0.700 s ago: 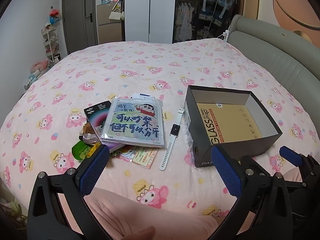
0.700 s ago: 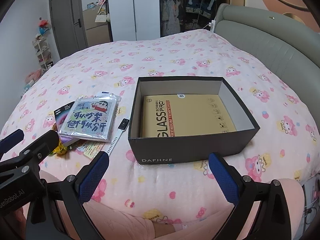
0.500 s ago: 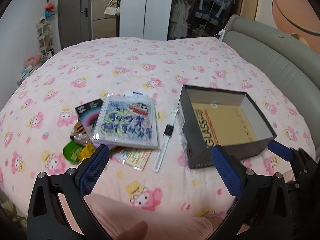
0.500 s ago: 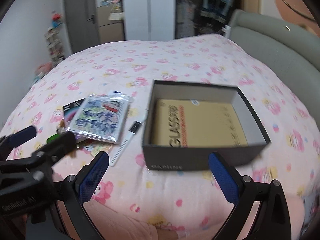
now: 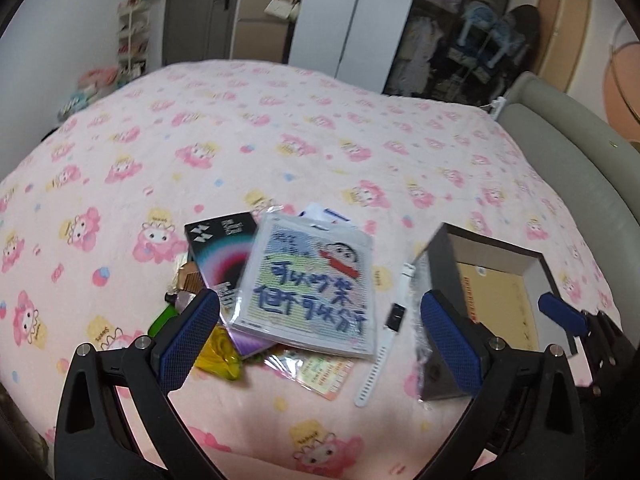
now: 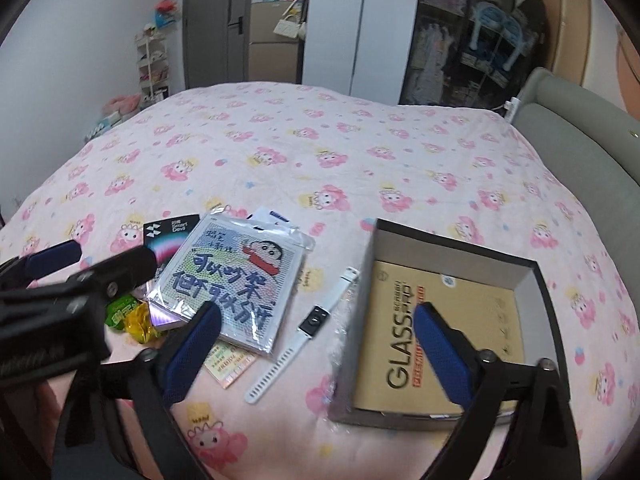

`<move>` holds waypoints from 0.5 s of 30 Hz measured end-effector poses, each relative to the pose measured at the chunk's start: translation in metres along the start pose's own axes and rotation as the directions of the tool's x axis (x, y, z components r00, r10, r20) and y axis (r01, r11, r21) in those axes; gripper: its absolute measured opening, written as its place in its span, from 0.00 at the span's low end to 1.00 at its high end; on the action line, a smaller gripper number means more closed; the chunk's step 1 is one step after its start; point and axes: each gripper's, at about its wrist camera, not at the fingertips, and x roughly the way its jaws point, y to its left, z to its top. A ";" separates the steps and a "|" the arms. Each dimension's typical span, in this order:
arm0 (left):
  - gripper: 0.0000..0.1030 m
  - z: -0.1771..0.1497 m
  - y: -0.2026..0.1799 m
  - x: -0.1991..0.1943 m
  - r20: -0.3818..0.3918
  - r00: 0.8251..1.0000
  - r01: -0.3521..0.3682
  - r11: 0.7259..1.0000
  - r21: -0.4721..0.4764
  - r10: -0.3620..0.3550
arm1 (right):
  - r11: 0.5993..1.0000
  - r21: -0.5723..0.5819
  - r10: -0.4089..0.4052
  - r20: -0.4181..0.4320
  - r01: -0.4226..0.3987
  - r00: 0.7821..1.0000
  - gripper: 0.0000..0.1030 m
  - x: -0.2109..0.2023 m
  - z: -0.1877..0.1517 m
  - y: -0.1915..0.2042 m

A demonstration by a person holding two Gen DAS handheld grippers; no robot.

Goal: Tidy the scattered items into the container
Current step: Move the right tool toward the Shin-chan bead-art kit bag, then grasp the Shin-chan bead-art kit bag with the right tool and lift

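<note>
Since the frame half a second back I have tipped and pushed both cameras forward, so the pile now fills more of each view and the picture is a little smeared. My left gripper (image 5: 320,336) hangs released, its blue ribbed pads spread wide with nothing between them, above the clutter. My right gripper (image 6: 318,354) is likewise spread and empty, hovering over the near edge of the box.

The dark cardboard box (image 6: 536,280) sits at four o'clock in the right wrist view, square-walled, with a flat tan "GLASS" packet (image 6: 472,312) lying on its floor. At nine o'clock from it, on the soft pink cartoon-print bedspread (image 6: 320,140), lies the white rubbery watch (image 6: 308,322), strap stretched straight. Beyond that, the glossy plastic-sleeved cartoon kit (image 6: 236,284) rests atop a black card box (image 5: 224,252). Crinkly green and yellow candy wrappers (image 6: 132,316) lie at its eight o'clock corner, and a small printed card (image 5: 326,374) pokes out from under its near edge.
</note>
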 end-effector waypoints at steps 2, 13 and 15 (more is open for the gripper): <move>0.89 0.003 0.009 0.010 -0.027 1.000 0.004 1.000 -0.030 -0.005 | 1.000 -0.008 0.006 -0.015 -0.006 1.000 0.82 0.011 0.002 0.007; 0.74 0.001 0.033 0.087 -0.207 0.978 -0.009 0.989 -0.149 -0.022 | 0.998 -0.044 0.046 -0.067 -0.049 0.997 0.74 0.078 0.010 0.033; 0.65 -0.003 0.042 0.097 -0.247 0.969 -0.036 0.985 -0.166 -0.006 | 0.997 -0.037 0.062 -0.092 -0.066 0.994 0.66 0.090 0.008 0.034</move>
